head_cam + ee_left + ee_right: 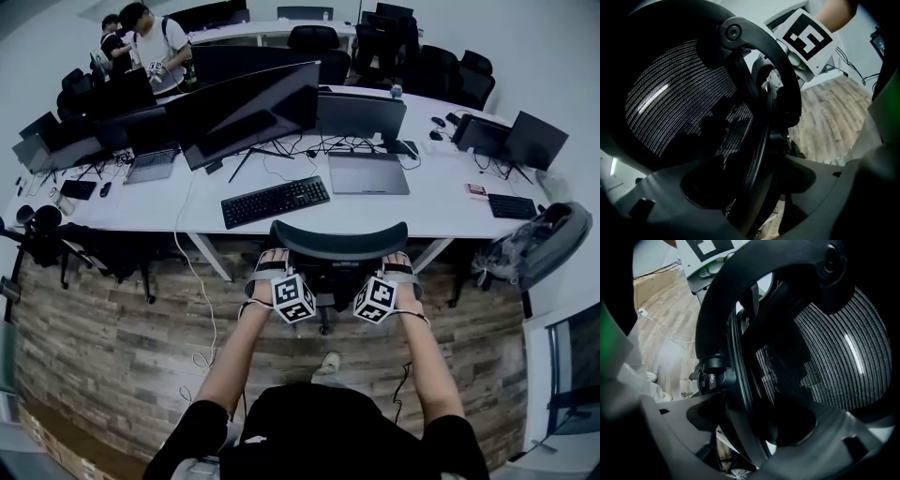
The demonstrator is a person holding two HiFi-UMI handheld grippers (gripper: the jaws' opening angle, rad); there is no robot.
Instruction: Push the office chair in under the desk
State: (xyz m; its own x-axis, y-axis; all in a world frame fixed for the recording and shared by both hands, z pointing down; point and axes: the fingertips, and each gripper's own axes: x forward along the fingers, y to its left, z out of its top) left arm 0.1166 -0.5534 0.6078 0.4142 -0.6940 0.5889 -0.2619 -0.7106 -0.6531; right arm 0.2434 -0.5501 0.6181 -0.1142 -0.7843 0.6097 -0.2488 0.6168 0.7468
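Observation:
The black mesh office chair point(339, 246) stands in front of me, its top rail at the front edge of the white desk point(441, 202) and its seat hidden under the desk. My left gripper point(270, 267) clasps the left side of the backrest, my right gripper point(398, 267) the right side. In the left gripper view the chair's frame point(759, 140) runs between the jaws of the left gripper point(754, 187), which are closed on it. The right gripper view shows the same: the frame point(740, 376) is pinched in the right gripper point(745, 427), with the mesh point(834, 357) beyond.
On the desk lie a keyboard point(275, 201) and a closed laptop point(367, 173), behind them a wide monitor point(248, 112). A grey backpack point(539, 244) sits on a chair at the right. A cable point(202, 309) trails over the wooden floor. Two people point(150, 42) stand far back left.

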